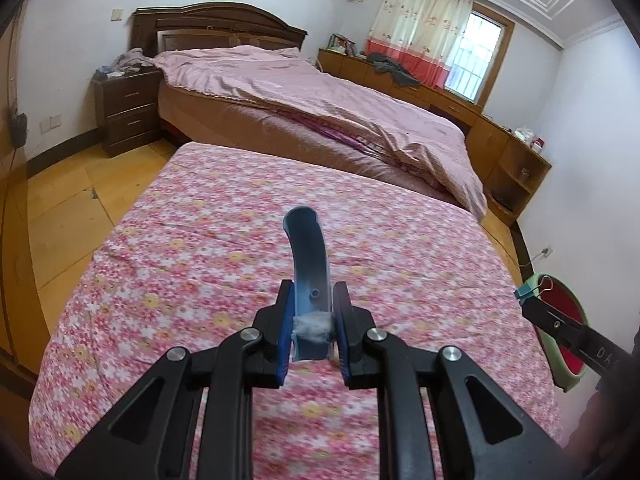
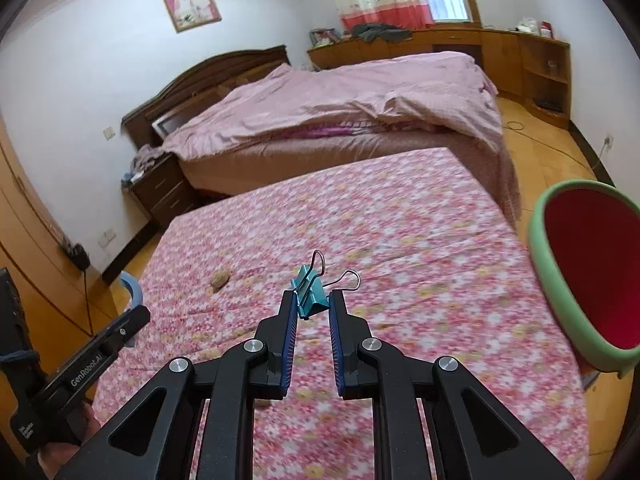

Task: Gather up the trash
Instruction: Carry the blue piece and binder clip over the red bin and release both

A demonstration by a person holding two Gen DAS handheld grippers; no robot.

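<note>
I carry the teal binder clip (image 2: 309,295) pinched in my right gripper (image 2: 313,312) toward the green bin (image 2: 560,280) off the counter's right edge, my left gripper (image 1: 313,312) clenched on a blue curved scrap (image 1: 308,256).

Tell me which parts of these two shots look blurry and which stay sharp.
Left wrist view: the floral cloth is smeared near the lens, while the left gripper and its blue curved plastic piece stay crisp. Right wrist view: the cloth smears likewise; the right gripper and teal binder clip stay sharp. Fisheye bends the walls in both.
</note>
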